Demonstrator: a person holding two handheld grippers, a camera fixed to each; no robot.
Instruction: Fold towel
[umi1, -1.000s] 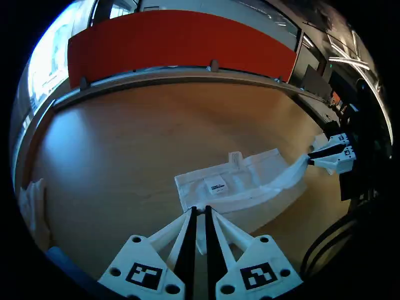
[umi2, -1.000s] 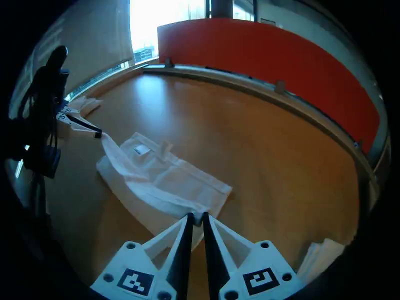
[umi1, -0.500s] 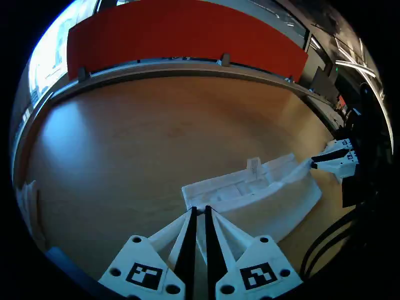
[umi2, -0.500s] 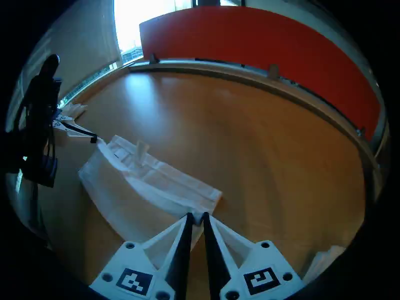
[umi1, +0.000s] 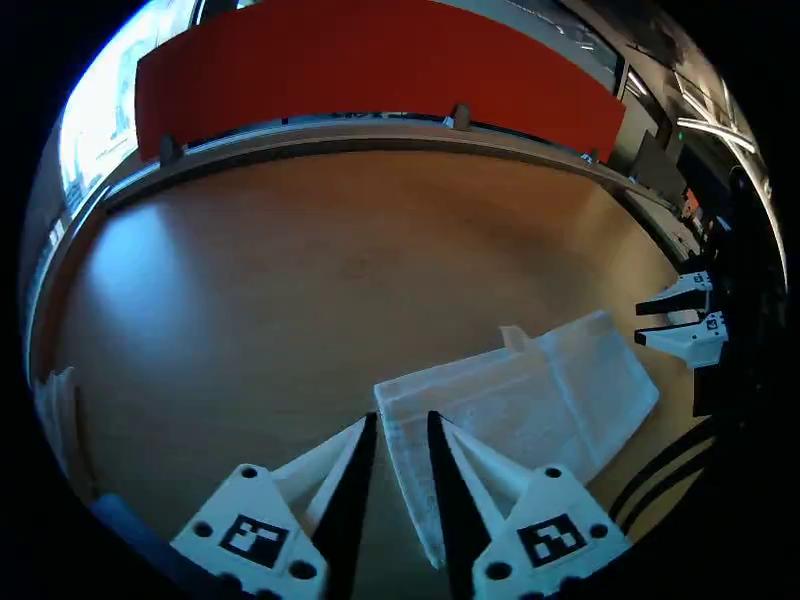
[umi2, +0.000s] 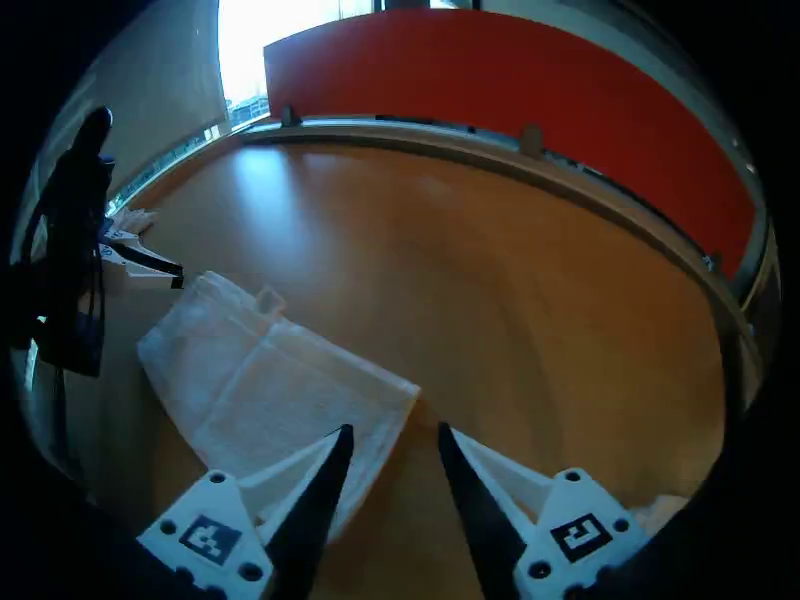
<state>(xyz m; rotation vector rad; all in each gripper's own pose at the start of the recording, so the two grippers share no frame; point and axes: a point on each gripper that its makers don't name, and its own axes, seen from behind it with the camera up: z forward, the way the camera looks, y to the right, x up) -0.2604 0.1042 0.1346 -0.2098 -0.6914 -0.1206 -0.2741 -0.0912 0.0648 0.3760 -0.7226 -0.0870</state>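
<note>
A white towel (umi1: 520, 400) lies folded flat on the wooden table, with a small tag sticking out at its far edge. In the left gripper view my left gripper (umi1: 398, 432) is open, its fingers straddling the towel's near left corner. The right gripper (umi1: 672, 320) appears at the right, open beside the towel's far corner. In the right gripper view the towel (umi2: 270, 390) spreads to the left, and my right gripper (umi2: 393, 440) stands open over its near corner. The left gripper (umi2: 160, 270) is seen at the far left by the towel's other end.
A red divider panel (umi1: 370, 70) runs along the table's far edge (umi1: 330, 145). White folded cloth (umi1: 60, 420) lies at the left edge in the left gripper view. A person's dark figure (umi2: 70, 250) stands at the left in the right gripper view.
Both grippers carried the towel's lifted edge forward over itself and laid it down. Both have opened and released the cloth, which now lies flat and folded.
</note>
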